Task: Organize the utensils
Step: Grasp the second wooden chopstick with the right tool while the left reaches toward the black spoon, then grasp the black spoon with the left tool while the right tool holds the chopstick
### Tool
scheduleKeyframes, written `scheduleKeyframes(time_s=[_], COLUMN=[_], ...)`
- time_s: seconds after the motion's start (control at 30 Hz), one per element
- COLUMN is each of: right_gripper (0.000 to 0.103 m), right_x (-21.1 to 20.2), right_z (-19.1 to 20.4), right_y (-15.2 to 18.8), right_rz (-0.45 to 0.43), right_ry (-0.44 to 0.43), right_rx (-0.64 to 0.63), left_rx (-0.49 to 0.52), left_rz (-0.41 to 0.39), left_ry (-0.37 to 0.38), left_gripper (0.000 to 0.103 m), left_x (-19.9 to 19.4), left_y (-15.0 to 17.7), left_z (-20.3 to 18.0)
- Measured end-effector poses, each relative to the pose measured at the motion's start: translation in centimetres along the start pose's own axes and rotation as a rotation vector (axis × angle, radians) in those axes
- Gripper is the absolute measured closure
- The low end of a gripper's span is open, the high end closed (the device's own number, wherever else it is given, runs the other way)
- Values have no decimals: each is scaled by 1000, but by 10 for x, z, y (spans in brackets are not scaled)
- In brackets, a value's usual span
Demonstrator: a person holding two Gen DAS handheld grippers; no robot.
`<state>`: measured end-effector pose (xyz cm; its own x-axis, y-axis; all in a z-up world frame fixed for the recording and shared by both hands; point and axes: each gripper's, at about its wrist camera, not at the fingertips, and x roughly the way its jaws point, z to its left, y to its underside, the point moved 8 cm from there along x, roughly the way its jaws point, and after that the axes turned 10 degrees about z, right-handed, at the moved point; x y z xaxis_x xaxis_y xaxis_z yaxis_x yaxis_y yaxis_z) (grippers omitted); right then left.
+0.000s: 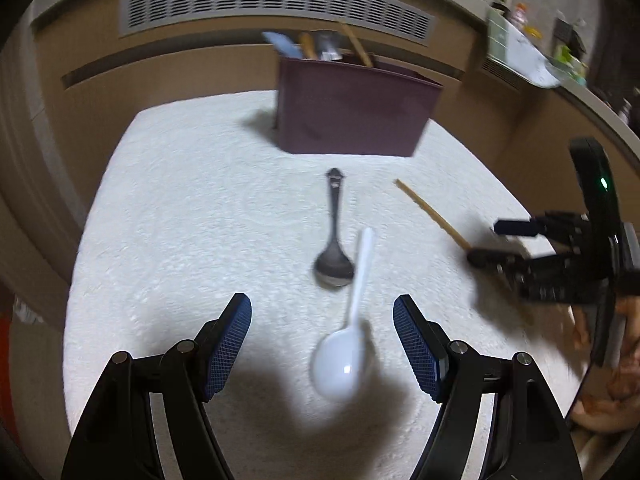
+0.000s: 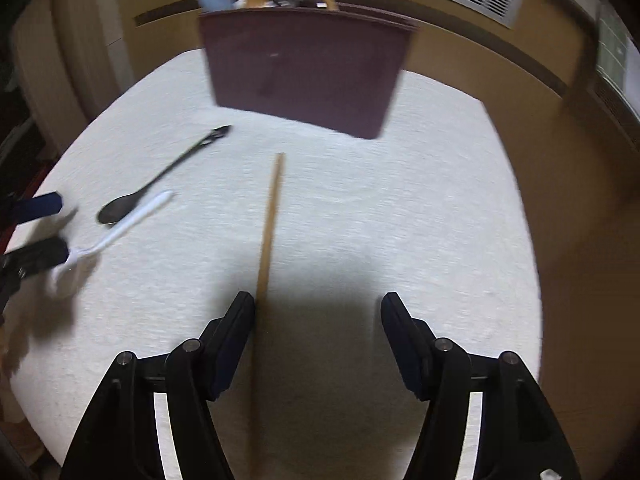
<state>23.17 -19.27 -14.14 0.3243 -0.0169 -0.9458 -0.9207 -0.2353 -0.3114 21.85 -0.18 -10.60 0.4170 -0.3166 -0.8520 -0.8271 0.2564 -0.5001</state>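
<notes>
White spoon (image 1: 344, 344) between open left tongs (image 1: 322, 344)

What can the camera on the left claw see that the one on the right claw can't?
Only the left wrist view shows the left claw from behind, open around the white spoon's bowl, and a cluttered counter at far right.

Only the right wrist view shows the right claw from behind, open, with the wooden chopstick running beside its left finger.

Both show the white cloth, the maroon utensil box, the black spoon, the white spoon and the chopstick.
</notes>
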Motion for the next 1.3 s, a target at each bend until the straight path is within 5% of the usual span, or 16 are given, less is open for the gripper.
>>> scheduleKeyframes(time_s=[0.13, 0.27, 0.67, 0.83, 1.03, 1.2, 1.3], right_gripper=[48, 50, 63, 74, 74, 75, 75], right_x=[-2, -10, -3, 12, 13, 9, 6], right_z=[-12, -14, 8, 24, 29, 21, 17], right_y=[6, 14, -14, -34, -36, -30, -35], right_rz=[-7, -39, -69, -39, -40, -47, -63], right_ry=[-29, -32, -94, -135, -140, -166, -171], right_rx=[31, 19, -53, -77, -92, -76, -72], left_rx=[-34, -68, -29, -35, -2, -13, -14], left_rz=[9, 35, 43, 64, 44, -3, -67], left_ry=[29, -51, -219, -113, -115, -112, -103], left_gripper=[40, 53, 56, 56, 56, 93, 94], left_x=[13, 31, 35, 35, 43, 34, 10], left_y=[-9, -16, -31, -24, -37, -44, -48], left_z=[-5, 4, 28, 31, 30, 28, 22])
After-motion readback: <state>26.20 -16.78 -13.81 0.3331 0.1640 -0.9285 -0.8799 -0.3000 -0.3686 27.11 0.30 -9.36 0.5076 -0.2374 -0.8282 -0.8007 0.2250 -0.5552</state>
